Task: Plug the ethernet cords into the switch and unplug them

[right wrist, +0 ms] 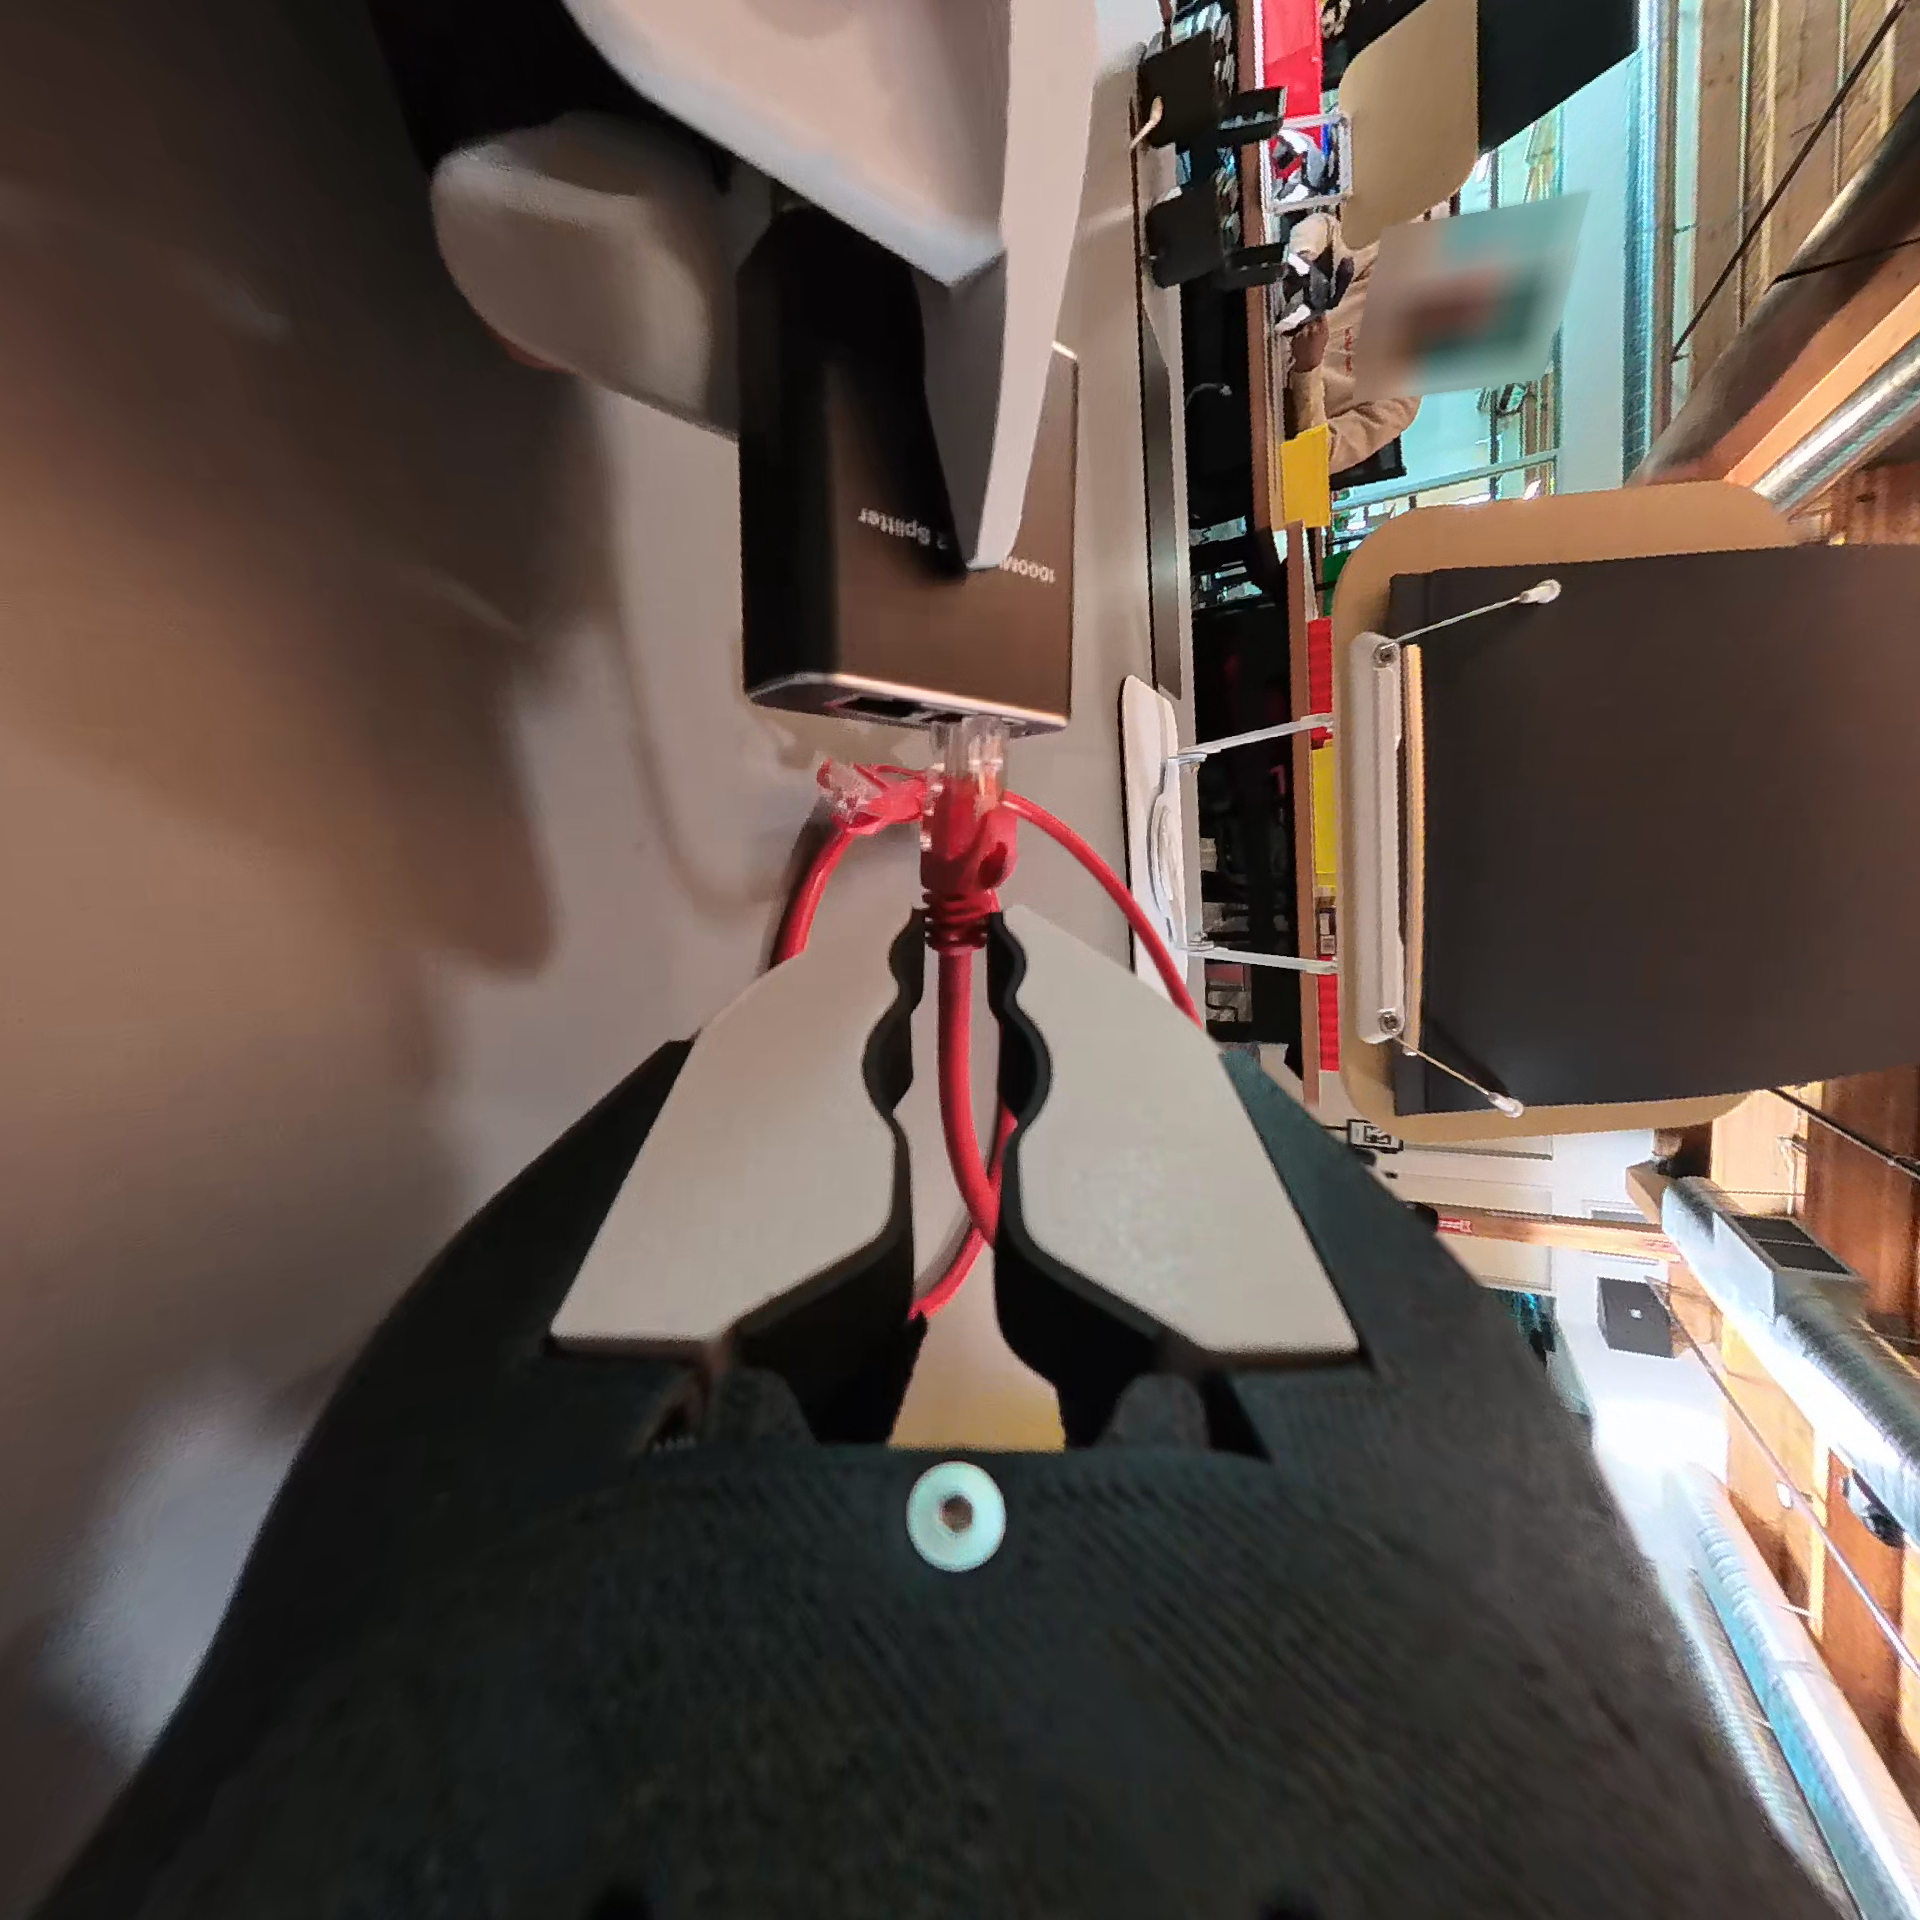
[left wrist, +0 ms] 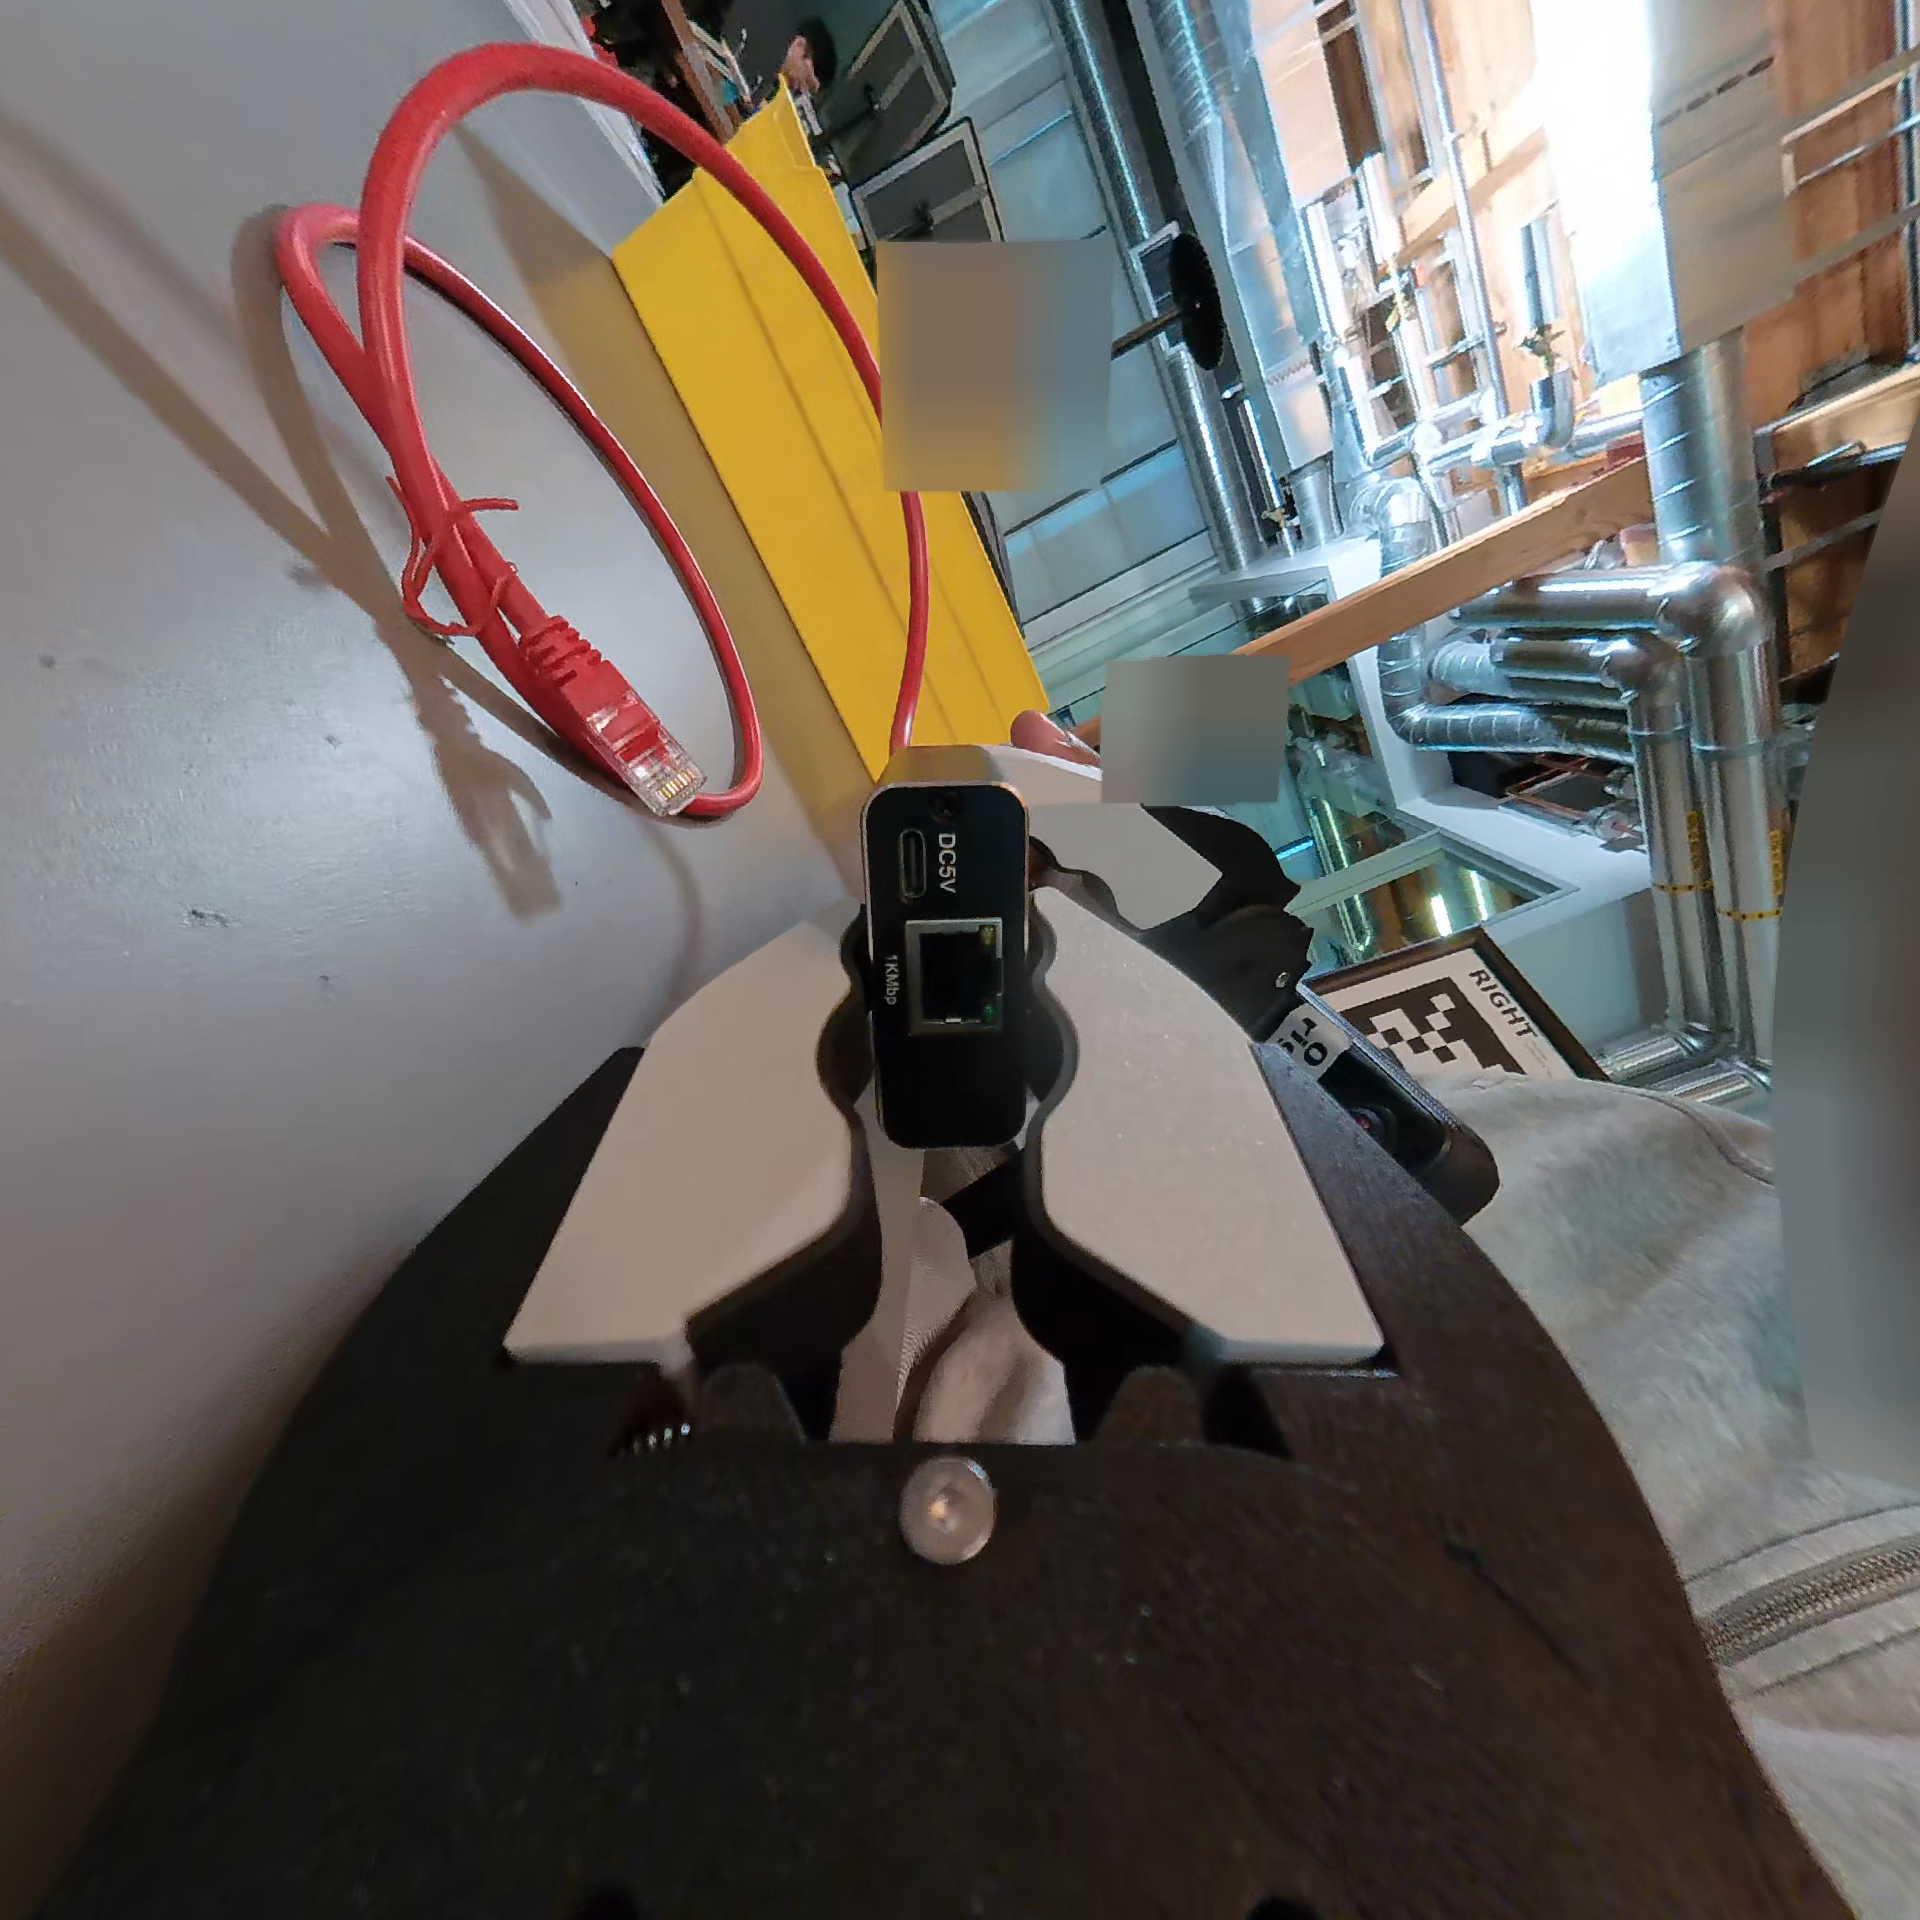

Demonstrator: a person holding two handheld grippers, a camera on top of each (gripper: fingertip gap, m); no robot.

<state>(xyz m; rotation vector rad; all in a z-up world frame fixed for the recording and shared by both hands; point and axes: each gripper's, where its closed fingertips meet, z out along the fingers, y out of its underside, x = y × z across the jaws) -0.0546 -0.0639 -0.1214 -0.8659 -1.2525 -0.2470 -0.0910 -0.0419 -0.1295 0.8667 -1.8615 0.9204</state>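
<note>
My left gripper [left wrist: 948,1013] is shut on a small black switch [left wrist: 945,961] and holds it end-on, one empty port facing the camera. A red ethernet cord [left wrist: 582,436] loops on the white table, its free clear plug [left wrist: 649,750] lying to the left. In the right wrist view my right gripper [right wrist: 956,935] is shut on the red cord just behind its red boot [right wrist: 961,842]. The clear plug [right wrist: 968,746] touches the right port at the end of the switch [right wrist: 904,582]; how far in it sits is unclear. The left gripper's fingers [right wrist: 883,135] hold the switch from above.
A yellow folded board [left wrist: 790,416] stands on the white table [left wrist: 208,831] behind the cord loop. The cord's other plug [right wrist: 857,795] lies below the switch. A sleeve in pale fabric [left wrist: 1558,1299] fills the lower right. Chairs and shelving stand farther off.
</note>
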